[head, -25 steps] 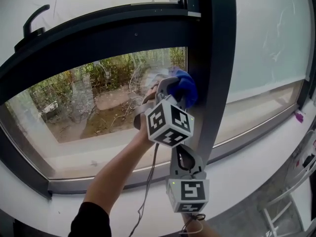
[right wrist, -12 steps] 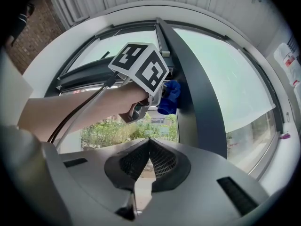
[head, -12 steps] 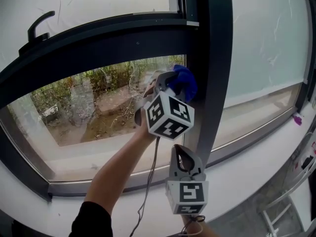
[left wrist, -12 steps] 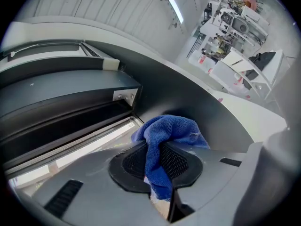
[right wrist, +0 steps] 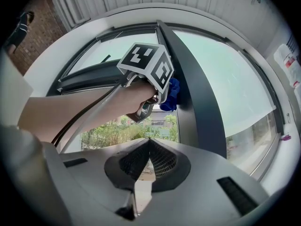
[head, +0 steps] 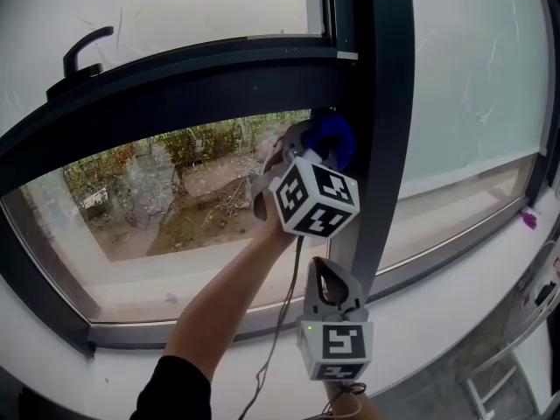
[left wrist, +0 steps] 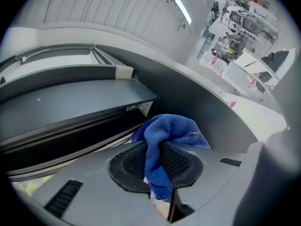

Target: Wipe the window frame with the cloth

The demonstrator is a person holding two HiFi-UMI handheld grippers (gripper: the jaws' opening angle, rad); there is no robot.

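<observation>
Raised left hand-held gripper (left wrist: pixel 157 149) clamps cloth (left wrist: pixel 171 128) against window frame (head: pixel 385 103); right hand-held gripper (right wrist: pixel 149 144) closed.

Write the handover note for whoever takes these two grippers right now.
Left hand-held gripper: shut on the blue cloth, raised against the inner edge of the dark vertical frame post, just below the crossbar.
Right hand-held gripper: shut, nothing between its jaws, held low beneath the left one.
Done: the frame shows no sign of which stretches are wiped.
Left, probably: run the cloth along the post, then the crossbar.
</observation>
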